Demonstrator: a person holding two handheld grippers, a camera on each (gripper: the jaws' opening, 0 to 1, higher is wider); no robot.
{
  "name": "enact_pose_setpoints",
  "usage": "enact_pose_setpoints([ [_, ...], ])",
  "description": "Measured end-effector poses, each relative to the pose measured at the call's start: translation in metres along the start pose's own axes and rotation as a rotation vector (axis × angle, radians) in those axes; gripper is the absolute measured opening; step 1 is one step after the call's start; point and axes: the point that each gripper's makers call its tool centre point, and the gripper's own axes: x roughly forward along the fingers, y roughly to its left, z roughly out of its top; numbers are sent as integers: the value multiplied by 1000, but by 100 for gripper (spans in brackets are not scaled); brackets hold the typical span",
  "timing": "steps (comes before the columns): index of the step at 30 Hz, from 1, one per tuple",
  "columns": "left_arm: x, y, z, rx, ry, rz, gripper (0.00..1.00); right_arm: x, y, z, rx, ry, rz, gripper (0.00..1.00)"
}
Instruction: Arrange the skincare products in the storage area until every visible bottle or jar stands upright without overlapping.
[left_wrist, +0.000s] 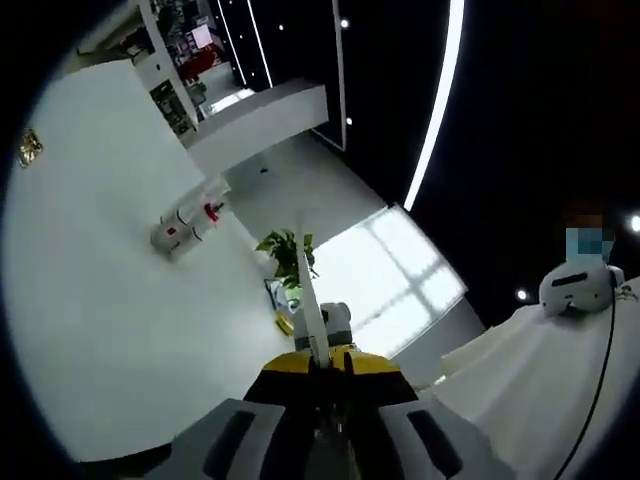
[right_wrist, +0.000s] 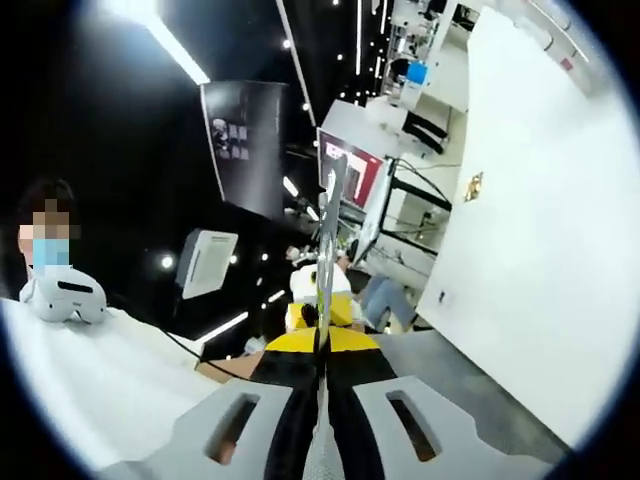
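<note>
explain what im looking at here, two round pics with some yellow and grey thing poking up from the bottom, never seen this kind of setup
These are two fisheye cameras, each riding on a hand-held gripper that a person carries, one per hand. There is no robot arm.

In the left gripper view, the yellow-and-grey left gripper rises from the bottom. Its thin pale fingers are pressed together with nothing between them. Beyond it are a white wall, a green leafy plant and a bright window. A person in a white garment stands to the right.

In the right gripper view, the matching right gripper also has its fingers shut and empty. It points into a dark room with ceiling light strips.

Both cameras are tilted, and I can make out no skincare bottles or jars here.
</note>
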Motion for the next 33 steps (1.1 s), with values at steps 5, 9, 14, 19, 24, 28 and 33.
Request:
enact_pose_setpoints([
  [5,-1,6,-9,-34,48,22,3,6,-2,-6,-39,32,-24,0],
  [9,-2,2,-8,-23,42,9,2,11,2,4,-114,-37,-22,4],
  [14,8,3,-40,-6,207,24,2,18,5,18,-135,-70,-39,9],
  [19,8,-1,-32,-1,161,10,6,20,4,20,-136,-46,-45,1],
  [24,9,5,-50,4,254,36,10,16,7,42,-96,-153,-25,0],
  [28,9,4,-50,1,258,33,2,22,7,40,-111,-105,-42,0],
  [33,8,-4,-34,-11,173,5,2,23,1,38,-144,-85,-76,17],
])
